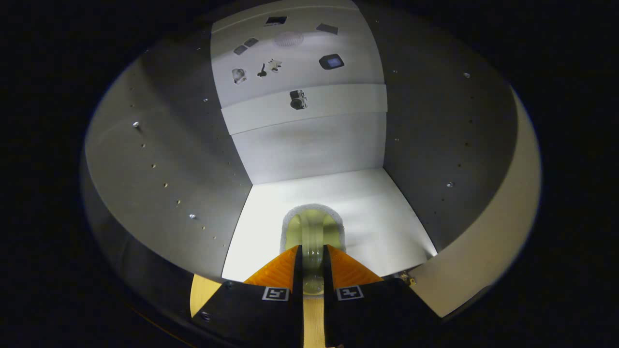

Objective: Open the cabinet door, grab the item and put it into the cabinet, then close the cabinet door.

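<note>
White cabinet (309, 145) interior (door open), one pale green cup (313, 231), gripper (313, 261) jaws clamped on its handle.

No readable text, brand name or number can be made out. Two square black-and-white coded markers (276, 293) are carried on the body of the tool (313, 255), one on each side of the narrow gap between its fingers, just behind them; their patterns are blocky signs, not letters. Several small dark and pale shapes (331, 61) are seen on the cabinet's white back panel (309, 150) above a horizontal ledge, but they are too small and blurred for any writing to be told.
</note>
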Motion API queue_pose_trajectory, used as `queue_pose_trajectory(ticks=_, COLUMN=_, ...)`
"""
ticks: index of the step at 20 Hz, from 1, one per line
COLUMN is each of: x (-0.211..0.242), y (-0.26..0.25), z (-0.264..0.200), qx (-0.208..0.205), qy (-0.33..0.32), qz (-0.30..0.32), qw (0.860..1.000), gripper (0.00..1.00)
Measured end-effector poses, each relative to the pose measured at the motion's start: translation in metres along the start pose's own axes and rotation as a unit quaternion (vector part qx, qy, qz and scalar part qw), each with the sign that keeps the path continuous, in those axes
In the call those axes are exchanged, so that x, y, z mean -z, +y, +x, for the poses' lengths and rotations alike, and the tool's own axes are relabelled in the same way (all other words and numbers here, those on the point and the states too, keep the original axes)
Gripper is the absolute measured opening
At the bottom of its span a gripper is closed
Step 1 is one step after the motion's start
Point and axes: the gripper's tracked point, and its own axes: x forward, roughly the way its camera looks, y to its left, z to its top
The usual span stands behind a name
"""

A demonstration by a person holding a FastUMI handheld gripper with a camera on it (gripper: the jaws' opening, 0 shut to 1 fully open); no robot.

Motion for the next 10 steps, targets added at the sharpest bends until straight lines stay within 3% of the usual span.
queue_pose_trajectory(ticks=10, x=-0.002, y=-0.013, z=0.054, qx=0.03, qy=0.036, qz=0.034, qw=0.998, gripper=0.24)
